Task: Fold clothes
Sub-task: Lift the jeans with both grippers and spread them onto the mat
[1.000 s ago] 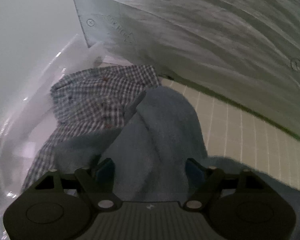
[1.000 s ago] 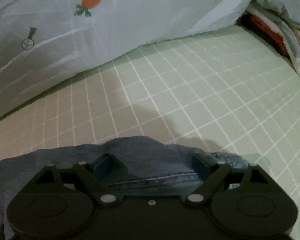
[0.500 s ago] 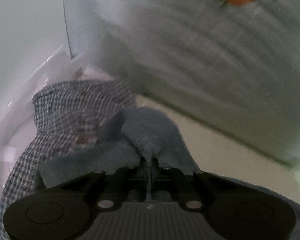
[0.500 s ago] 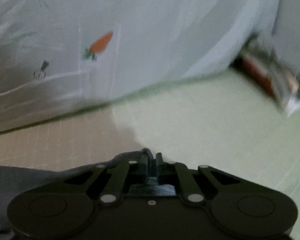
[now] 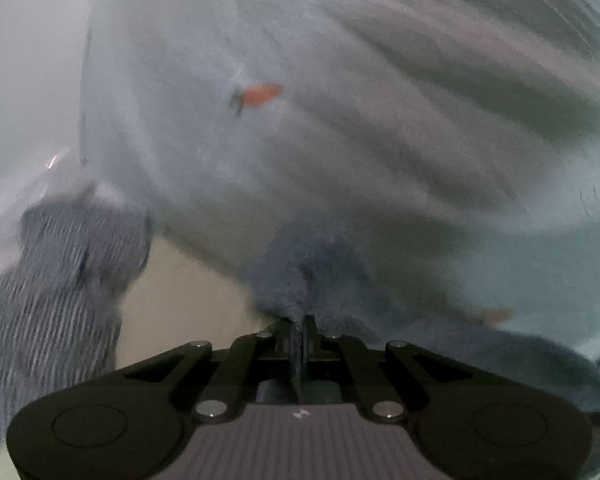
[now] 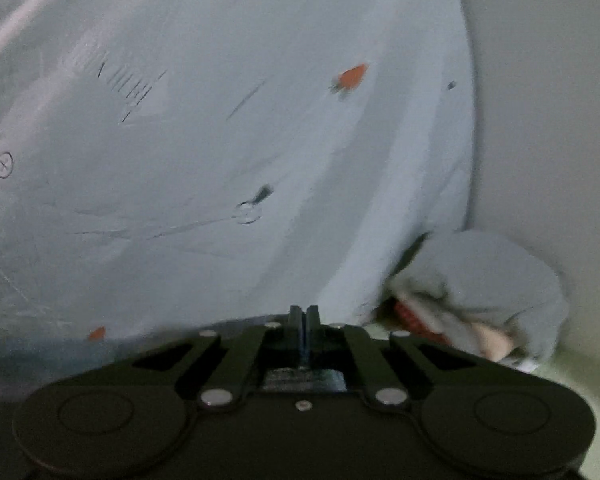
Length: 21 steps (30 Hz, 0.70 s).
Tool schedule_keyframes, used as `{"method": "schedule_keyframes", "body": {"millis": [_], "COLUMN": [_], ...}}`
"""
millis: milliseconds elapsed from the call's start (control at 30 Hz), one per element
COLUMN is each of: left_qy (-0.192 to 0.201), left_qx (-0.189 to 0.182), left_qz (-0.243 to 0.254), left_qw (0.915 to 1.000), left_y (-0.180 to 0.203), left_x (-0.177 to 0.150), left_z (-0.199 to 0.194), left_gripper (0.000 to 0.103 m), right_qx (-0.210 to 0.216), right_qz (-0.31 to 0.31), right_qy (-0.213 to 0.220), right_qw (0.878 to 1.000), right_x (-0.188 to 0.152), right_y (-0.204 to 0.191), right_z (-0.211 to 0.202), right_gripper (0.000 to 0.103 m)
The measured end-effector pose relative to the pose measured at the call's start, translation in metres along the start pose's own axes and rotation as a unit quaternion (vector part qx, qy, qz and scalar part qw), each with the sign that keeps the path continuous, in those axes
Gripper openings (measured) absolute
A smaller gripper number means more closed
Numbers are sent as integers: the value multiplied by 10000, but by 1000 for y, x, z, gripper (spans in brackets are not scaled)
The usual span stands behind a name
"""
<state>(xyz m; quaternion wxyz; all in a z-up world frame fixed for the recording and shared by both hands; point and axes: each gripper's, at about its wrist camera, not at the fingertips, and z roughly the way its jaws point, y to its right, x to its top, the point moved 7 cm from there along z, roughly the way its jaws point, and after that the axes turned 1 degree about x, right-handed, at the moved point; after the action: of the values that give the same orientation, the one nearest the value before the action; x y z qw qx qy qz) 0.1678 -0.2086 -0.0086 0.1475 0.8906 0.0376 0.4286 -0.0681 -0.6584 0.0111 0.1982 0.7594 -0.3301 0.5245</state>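
Left wrist view shows the left hand-held gripper (image 5: pixel 300 326) with its two fingers pressed together on a fold of blue fleecy garment (image 5: pixel 312 276). The cloth bunches up just in front of the fingertips and a thin strip of it runs down between them. More of the same blue cloth spreads to the right (image 5: pixel 520 356), low in the picture. Behind it a big pale blue quilt (image 5: pixel 340 140) with small carrot prints fills most of the view; it is blurred. At the left a checked shirt (image 5: pixel 64 280) lies in a heap, apart from the blue garment, with a bare strip of the pale bed sheet (image 5: pixel 188 292) between them. The shirt seems to lean on something white and glossy, but I cannot tell what it is.

Right wrist view shows the right hand-held gripper (image 6: pixel 305 316) with its fingers also closed tight. A thin dark blue edge is seen in the slit between them, so it grips the blue garment too, though little of the cloth shows here. The same quilt (image 6: pixel 220 140) stands behind, with an orange carrot on it. To the right lies a pile of clothes (image 6: pixel 484 292), grey on top, red and cream under, on the green sheet (image 6: pixel 580 380), next to a plain wall (image 6: pixel 548 100).
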Motion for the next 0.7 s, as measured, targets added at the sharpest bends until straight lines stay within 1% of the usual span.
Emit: {"method": "schedule_keyframes", "body": {"millis": [67, 100, 200, 267, 300, 333, 367, 400, 433, 467, 533, 567, 600, 633, 667, 700], "left_qy": [-373, -667, -1555, -1777, -1780, -1760, -1655, -1531, -1434, -1336, -1184, -1132, -1121, -1112, -1115, -1133], "left_qx": [257, 378, 756, 895, 949, 989, 981, 956, 937, 919, 918, 929, 938, 942, 920, 884], "left_qz": [14, -102, -490, -670, -775, -868, -916, -909, -830, -750, -518, -398, -343, -293, -266, -253], "left_qw": [9990, 9970, 9837, 9777, 9764, 9756, 9770, 9794, 9817, 9839, 9874, 9884, 9887, 9889, 9891, 9893], "left_y": [-5, -12, -33, -38, -38, -37, -35, -32, -29, -25, -19, -16, -15, -14, -14, -15], "left_x": [-51, -82, -169, -198, -204, -209, -206, -202, -196, -191, -179, -174, -171, -168, -163, -160], "left_z": [-9, -10, -16, -25, -31, -37, -43, -47, -50, -53, -55, -55, -54, -52, -48, -44], "left_gripper": [3, 3, 3, 4, 4, 4, 5, 10, 16, 19, 29, 32, 37, 42, 44, 49], "right_qx": [-77, -115, -229, -205, -161, -119, -79, -39, 3, 58, 200, 260, 288, 304, 299, 284], "right_qz": [-38, -56, -112, -107, -76, -36, 8, 52, 122, 193, 229, 205, 173, 144, 148, 169], "right_qy": [-441, -661, -1319, -1851, -2085, -2200, -2254, -2308, -2337, -2360, -2381, -2378, -2364, -2348, -2349, -2360], "right_qw": [9990, 9977, 9909, 9825, 9779, 9754, 9742, 9730, 9722, 9715, 9708, 9707, 9711, 9715, 9714, 9712], "right_x": [-38, -57, -115, -152, -169, -177, -181, -184, -186, -186, -185, -185, -186, -187, -188, -189], "right_y": [29, 44, 88, 106, 114, 119, 122, 125, 126, 125, 120, 117, 112, 107, 102, 97], "right_z": [-8, -12, -26, -33, -37, -42, -46, -50, -52, -51, -46, -45, -46, -47, -48, -49], "right_gripper": [1, 1, 2, 1, 2, 2, 5, 7, 13, 21, 26, 30, 35, 46, 56, 61]}}
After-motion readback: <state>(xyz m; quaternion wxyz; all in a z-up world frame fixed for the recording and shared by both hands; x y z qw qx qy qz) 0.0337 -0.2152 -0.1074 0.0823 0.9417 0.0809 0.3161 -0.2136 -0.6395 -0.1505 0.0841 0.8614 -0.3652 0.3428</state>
